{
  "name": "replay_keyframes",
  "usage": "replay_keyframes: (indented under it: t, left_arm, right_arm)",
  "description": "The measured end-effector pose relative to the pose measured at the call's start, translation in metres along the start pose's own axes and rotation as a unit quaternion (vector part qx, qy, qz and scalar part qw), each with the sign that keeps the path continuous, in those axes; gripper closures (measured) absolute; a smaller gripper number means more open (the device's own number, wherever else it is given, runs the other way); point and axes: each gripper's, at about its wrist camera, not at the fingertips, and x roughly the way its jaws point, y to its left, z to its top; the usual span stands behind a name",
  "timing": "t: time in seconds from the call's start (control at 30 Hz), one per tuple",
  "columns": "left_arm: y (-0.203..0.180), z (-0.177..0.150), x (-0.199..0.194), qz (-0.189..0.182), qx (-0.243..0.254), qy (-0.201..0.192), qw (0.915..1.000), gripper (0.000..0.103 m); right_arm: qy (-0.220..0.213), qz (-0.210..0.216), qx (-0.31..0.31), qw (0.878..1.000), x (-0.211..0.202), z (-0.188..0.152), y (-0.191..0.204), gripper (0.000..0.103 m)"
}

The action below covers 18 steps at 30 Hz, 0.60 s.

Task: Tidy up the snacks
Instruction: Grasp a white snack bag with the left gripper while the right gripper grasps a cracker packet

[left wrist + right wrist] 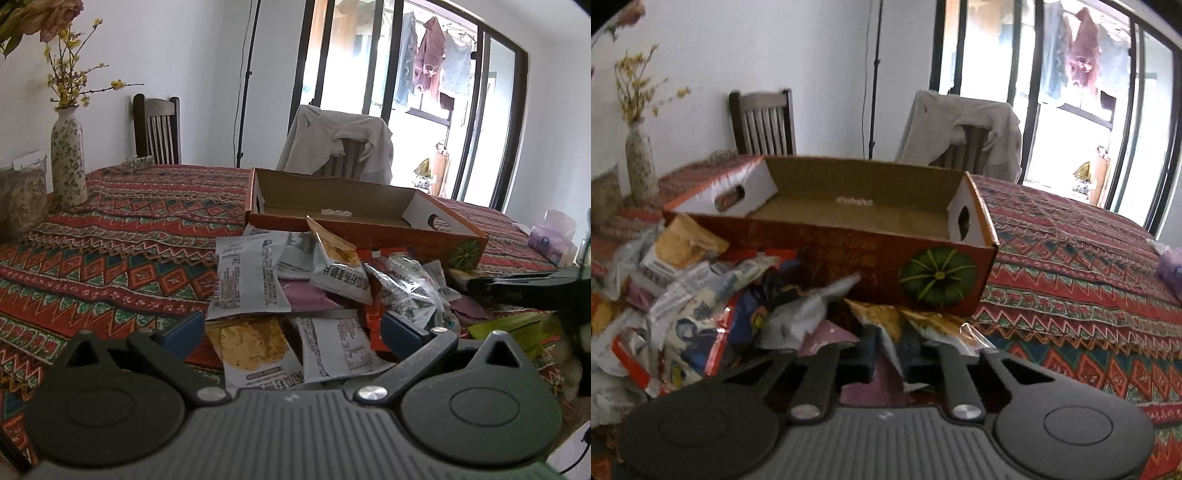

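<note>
Dozens of snack packets [321, 280] are lying heaped on the patterned tablecloth [122, 236] in the middle of the left wrist view, just in front of the orange cardboard box [369, 225], which is sitting empty.

The left gripper [291, 325] is standing wide, its blue pads [184, 328] hovering over a white packet showing a golden cracker [255, 343], gripping nothing. The right gripper [890, 354] is drawn narrow, its jaws pinching the edge of a white-and-yellow packet [890, 332] at the lower centre of its own view.

Several risks are showing. The pinch is taking only a thin crinkled edge, so the slippery film could slide free on the lift. Neighbouring packets are overlapping it, so they may drag along and spill toward the table edge. The box's near wall stands close, and a low carry could snag on it.

Only the right wrist view is showing the grip and the pumpkin picture [938, 277] on the box front fully. Only the left view is showing the floral vase [68, 155] clearly and the right gripper entering as a dark shape at its right edge.
</note>
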Motion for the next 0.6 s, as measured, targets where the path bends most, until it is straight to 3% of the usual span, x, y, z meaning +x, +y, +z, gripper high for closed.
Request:
replay_keyframes:
  t: [0.33,0.6]
  left_arm:
    - [0.001,-0.002,0.005,0.006,-0.006,0.01,0.9999,0.0]
    - [0.002,-0.003,0.005,0.009,-0.008,0.013,0.9998,0.0]
  right_arm:
    - [-0.077,0.05,0.073,0.993,-0.05,-0.005,-0.011,0.099]
    - [-0.058,0.092,0.111,0.988,-0.049,-0.006,-0.015,0.099]
